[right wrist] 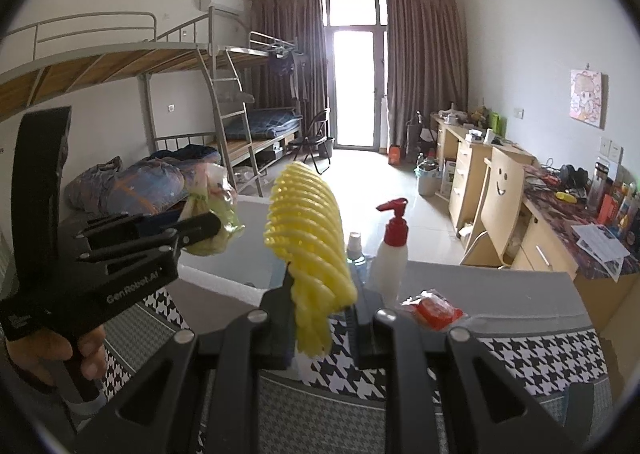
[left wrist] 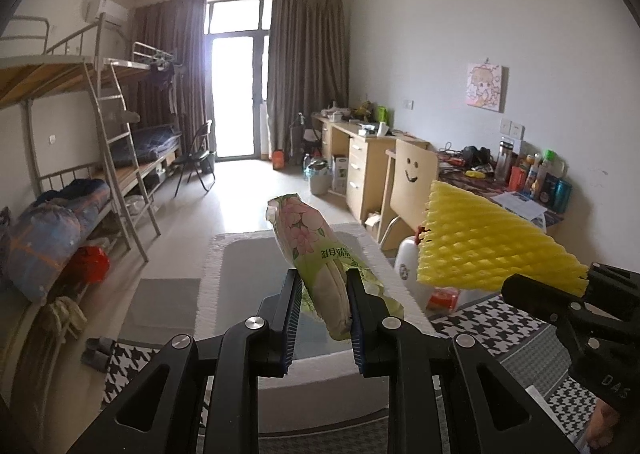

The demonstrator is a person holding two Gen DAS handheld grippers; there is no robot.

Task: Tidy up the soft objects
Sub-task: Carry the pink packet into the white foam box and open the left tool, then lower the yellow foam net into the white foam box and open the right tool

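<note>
My left gripper (left wrist: 322, 286) is shut on a soft tissue pack (left wrist: 316, 254) with a pink flower print and green wrapper, held up over a white foam box (left wrist: 208, 278). My right gripper (right wrist: 320, 294) is shut on a yellow foam net sleeve (right wrist: 308, 230), which fans out above its fingers. In the left wrist view the yellow sleeve (left wrist: 488, 246) hangs at the right, clamped by the right gripper (left wrist: 584, 286). The right wrist view shows the left gripper (right wrist: 200, 228) at the left with the tissue pack (right wrist: 212, 214) above the foam box (right wrist: 240, 278).
A houndstooth-patterned cloth (right wrist: 520, 358) covers the table. On it stand a white pump bottle with a red top (right wrist: 392, 250), a small clear bottle (right wrist: 356, 250) and a red packet (right wrist: 434, 310). Bunk beds (left wrist: 80, 158) line the left wall, desks and a chair (left wrist: 412, 182) the right.
</note>
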